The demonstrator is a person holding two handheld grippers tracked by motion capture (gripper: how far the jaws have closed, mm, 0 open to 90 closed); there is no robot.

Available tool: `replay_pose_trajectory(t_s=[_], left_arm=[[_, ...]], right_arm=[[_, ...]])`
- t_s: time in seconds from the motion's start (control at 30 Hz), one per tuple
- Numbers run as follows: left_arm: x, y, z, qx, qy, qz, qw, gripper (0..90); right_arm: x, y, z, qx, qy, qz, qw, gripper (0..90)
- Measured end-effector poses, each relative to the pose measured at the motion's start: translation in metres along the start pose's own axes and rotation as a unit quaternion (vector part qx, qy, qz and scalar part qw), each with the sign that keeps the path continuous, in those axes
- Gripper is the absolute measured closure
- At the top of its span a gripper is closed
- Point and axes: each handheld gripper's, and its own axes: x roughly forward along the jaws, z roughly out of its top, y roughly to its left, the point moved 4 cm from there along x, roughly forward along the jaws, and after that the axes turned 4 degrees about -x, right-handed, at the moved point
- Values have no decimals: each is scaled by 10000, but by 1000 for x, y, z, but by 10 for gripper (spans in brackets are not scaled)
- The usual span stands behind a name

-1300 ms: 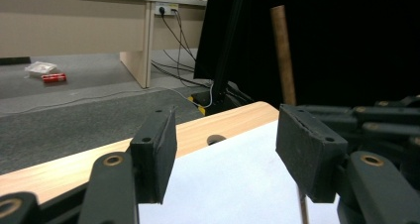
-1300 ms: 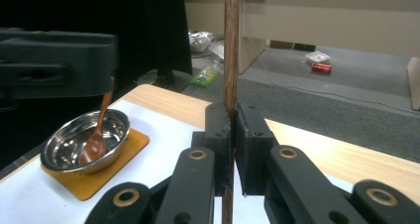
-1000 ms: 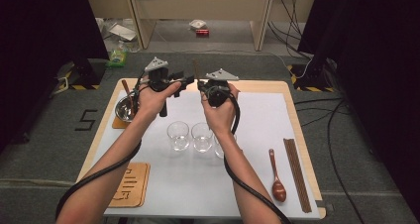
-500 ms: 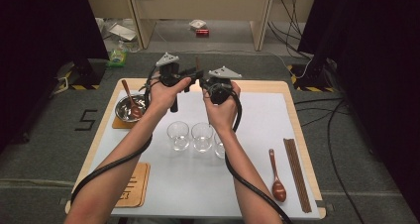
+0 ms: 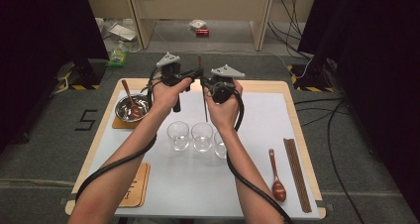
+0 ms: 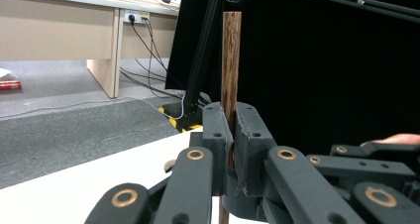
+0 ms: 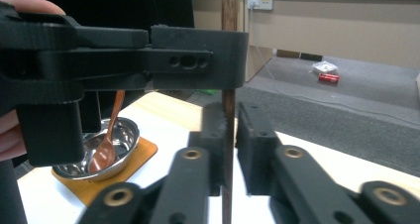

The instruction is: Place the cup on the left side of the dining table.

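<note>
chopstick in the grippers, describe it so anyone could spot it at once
Over the far middle of the white table, above three glasses, left gripper and right gripper meet. Between them stands the chopstick, upright and alone, unlike the flat pair at the right edge.

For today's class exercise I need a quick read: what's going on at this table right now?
A person holds one wooden chopstick upright above the table, passing it between two handheld grippers. The left gripper has just closed on it; the right gripper has just eased, its jaws around the stick with a gap on one side. Three glasses stand below.
</note>
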Motion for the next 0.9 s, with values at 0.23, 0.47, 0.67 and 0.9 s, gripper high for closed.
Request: replay_pose_trajectory(t_s=[0.23, 0.47, 0.67, 0.9], left_arm=[[-8, 6, 4, 161, -95, 188, 9996, 840], [-23, 15, 8, 218, -223, 353, 9989, 840], [-37, 24, 10, 252, -309, 478, 9981, 840], [-56, 33, 13, 367, -366, 655, 9965, 840]], right_arm=[[-8, 3, 2, -62, 53, 54, 10000, 681], [-22, -6, -3, -84, 244, 47, 9997, 630], [-34, -19, -14, -56, 433, -28, 9990, 612], [-51, -41, -33, 39, 638, -245, 9977, 600]])
